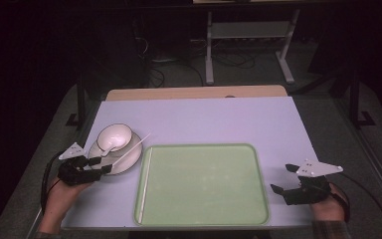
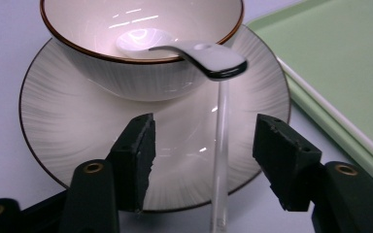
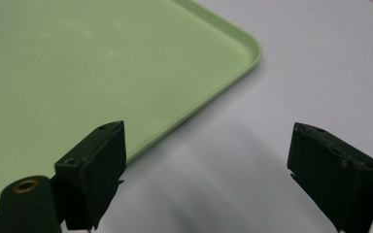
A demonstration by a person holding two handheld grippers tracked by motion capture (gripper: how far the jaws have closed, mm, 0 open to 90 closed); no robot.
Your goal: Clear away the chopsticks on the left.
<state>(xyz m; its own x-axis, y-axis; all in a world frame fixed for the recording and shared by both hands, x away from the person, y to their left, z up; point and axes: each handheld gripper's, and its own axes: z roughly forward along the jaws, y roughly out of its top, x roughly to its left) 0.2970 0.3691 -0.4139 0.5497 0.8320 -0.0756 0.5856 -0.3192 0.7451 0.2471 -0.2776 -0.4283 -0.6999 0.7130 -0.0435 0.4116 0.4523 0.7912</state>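
Resting at the plate's (image 2: 77, 136) near edge, the left claw (image 2: 204, 145) gaped wide around a clear stick (image 2: 221, 145) lying across that plate; the right claw (image 3: 204, 165) stood wide beside the green tray (image 3: 77, 63).

A white plate (image 2: 77, 121) with a thin dark rim and fine ribbed lines lies flat at the left of the desk, just left of the green tray. On it stands an upright white bowl (image 2: 141, 53) with a brown rim, holding a white spoon (image 2: 194, 51) whose handle juts over the bowl's near edge. A slim clear stick (image 2: 220, 145) lies across the plate's right part, its near end overhanging the rim.
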